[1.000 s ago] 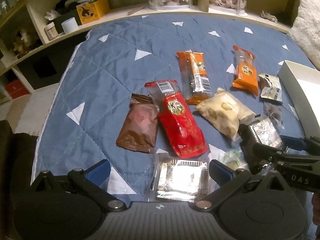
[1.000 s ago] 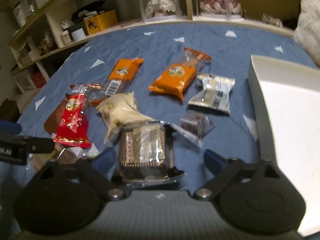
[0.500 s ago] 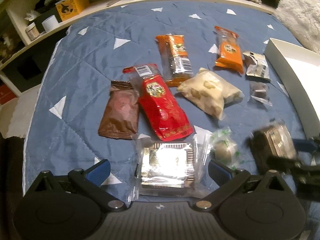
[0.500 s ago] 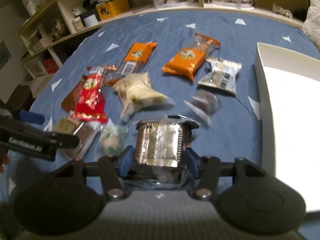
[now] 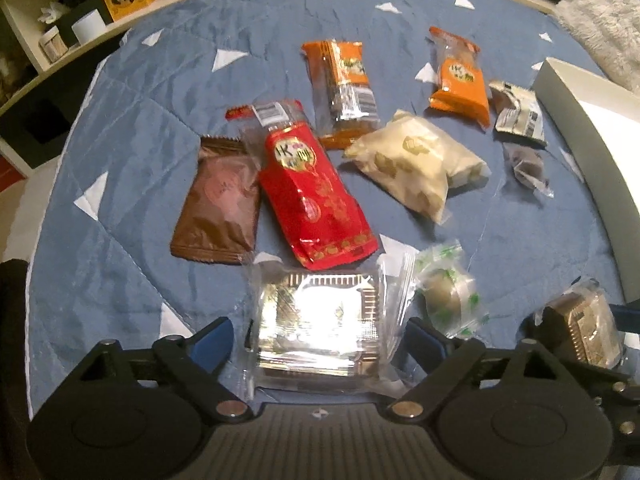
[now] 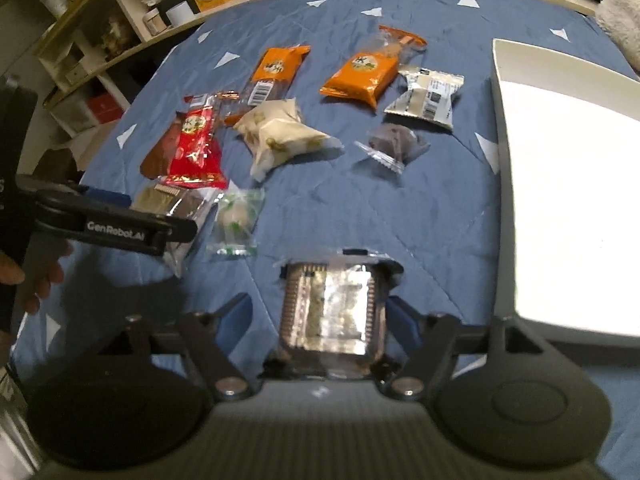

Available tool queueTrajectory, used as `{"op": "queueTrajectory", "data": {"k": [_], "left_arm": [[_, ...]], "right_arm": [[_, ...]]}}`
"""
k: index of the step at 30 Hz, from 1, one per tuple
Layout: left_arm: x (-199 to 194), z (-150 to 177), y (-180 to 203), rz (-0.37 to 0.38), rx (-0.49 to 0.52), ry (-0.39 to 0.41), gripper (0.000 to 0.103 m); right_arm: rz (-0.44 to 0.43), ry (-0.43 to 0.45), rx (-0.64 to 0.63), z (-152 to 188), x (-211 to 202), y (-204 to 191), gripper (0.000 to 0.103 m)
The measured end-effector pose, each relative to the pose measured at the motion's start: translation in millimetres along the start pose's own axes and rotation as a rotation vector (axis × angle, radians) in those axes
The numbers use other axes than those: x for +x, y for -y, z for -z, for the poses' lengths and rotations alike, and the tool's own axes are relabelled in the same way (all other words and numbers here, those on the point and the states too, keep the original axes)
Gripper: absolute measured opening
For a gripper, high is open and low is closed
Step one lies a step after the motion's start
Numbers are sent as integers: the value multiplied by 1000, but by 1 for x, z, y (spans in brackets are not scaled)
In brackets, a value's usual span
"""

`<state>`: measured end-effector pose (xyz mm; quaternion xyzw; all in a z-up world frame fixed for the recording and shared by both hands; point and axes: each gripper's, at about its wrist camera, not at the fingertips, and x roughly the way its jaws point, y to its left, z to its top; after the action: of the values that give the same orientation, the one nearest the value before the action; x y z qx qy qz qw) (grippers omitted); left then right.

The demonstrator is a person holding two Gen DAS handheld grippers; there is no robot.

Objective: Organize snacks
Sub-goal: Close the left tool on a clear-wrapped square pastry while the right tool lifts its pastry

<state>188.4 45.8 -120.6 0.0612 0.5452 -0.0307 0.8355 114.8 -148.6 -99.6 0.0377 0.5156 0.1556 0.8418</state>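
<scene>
The left gripper (image 5: pixel 316 338), jaws closing but not yet touching, straddled a clear-wrapped gold-tray pastry (image 5: pixel 320 322) just below the red foil snack packet (image 5: pixel 314 196). The right gripper (image 6: pixel 320 320) pinched a similar clear-wrapped brown pastry tray (image 6: pixel 334 312) lower right of that packet, beside the white rectangular box (image 6: pixel 502 184)

white box (image 6: pixel 568 184) cut off at right edge, shelf items (image 5: pixel 88 12) too small

Dim warm room light; glare is blowing out the white box (image 6: pixel 560 200) and foil tray wrapper (image 5: pixel 320 316). Fisheye is bending edges, corners darkening; right wrist view is blurring slightly.
</scene>
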Motion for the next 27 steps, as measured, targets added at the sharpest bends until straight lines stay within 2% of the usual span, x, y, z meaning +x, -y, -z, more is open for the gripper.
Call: {"op": "queueTrajectory", "data": {"k": [4,8,10,13,16,20,27], "left_arm": [[6,-2,2,-19,-11,-13,86],[7,-4,-1,-9,-34,-13,83],[7,-4,-4,-6,-51,-12,74],[4,-4,-3,-6,-64,-16,67],[1,-2,3,-19,-42,-15,66],[-10,4,6,-12,-71,-4,65],[-48,16,7,4,-170,97,65]], "right_arm": [[40,-38,26,0,13,-2,77],[59,-50,50,-1,20,3,71],[56,-50,60,-1,21,7,68],[56,-41,51,0,24,7,67],[66,-40,31,2,26,5,66],[59,-29,33,3,24,6,65],[26,70,40,-2,-5,9,64]]}}
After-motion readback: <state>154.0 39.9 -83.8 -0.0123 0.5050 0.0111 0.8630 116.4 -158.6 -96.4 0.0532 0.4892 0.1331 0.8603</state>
